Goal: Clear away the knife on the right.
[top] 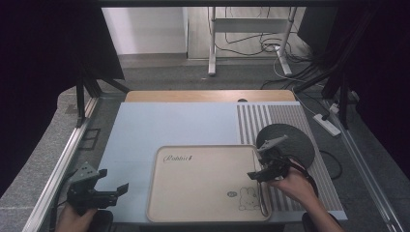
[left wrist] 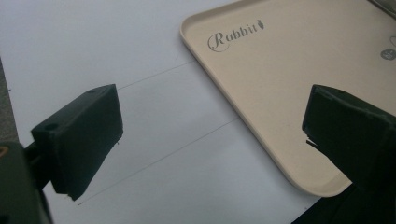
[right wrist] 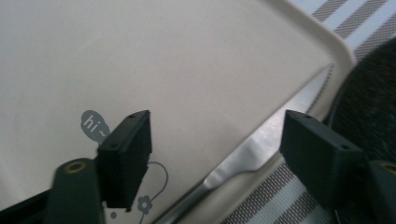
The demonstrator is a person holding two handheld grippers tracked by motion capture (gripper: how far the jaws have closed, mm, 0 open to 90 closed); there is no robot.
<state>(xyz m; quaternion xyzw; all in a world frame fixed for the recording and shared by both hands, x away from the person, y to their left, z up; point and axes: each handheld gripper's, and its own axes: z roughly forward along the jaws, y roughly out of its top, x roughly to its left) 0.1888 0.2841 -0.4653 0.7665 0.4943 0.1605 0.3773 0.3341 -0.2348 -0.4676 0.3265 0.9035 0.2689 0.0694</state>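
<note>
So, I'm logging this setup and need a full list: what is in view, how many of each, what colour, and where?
Tray: one, beige, printed "Rabbit" and a rabbit drawing, near middle of the table.
Knife: one, silver, lying inside the tray along its right rim.
Round mat: one, dark, on the striped placemat right of the tray.
Striped placemat: one, grey and white, right part of the table.
Table cover: one, pale blue, under everything.
Power strip: one, white, on the floor at right.
Left gripper: one, black, open, left of the tray.
Right gripper: one, black, open above the knife.
</note>
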